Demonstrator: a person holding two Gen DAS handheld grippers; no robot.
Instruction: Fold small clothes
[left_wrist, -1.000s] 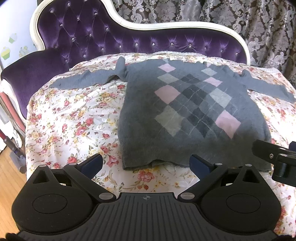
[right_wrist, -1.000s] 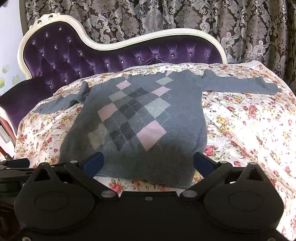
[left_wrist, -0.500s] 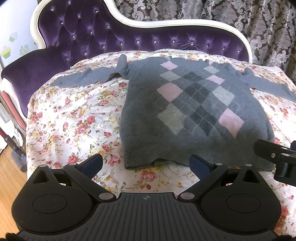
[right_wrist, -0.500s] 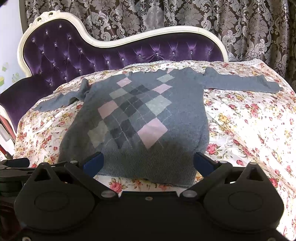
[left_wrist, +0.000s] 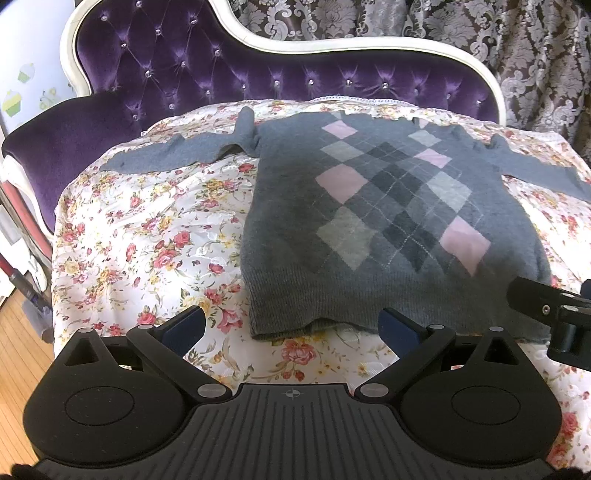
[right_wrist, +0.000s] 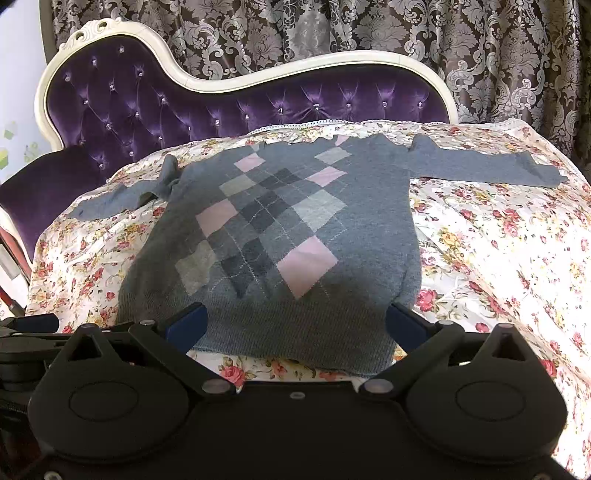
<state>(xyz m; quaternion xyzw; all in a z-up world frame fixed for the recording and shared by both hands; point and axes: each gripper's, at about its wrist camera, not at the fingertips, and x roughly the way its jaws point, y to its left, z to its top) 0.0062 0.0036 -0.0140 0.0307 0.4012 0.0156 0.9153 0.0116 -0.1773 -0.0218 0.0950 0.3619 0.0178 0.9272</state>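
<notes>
A small grey sweater (left_wrist: 388, 221) with a pink-and-grey argyle front lies flat, face up. Both sleeves are spread out sideways, hem nearest the cameras, collar toward the far side.

The left gripper (left_wrist: 291, 326) has its jaws spread wide, fingers pointing toward 12 o'clock. The right gripper (right_wrist: 295, 326) is likewise spread wide, its tip (left_wrist: 532, 299) showing at 3 o'clock in the left view.

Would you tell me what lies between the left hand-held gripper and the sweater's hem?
Only bare floral bedspread, seen in the left wrist view, before the sweater.
</notes>
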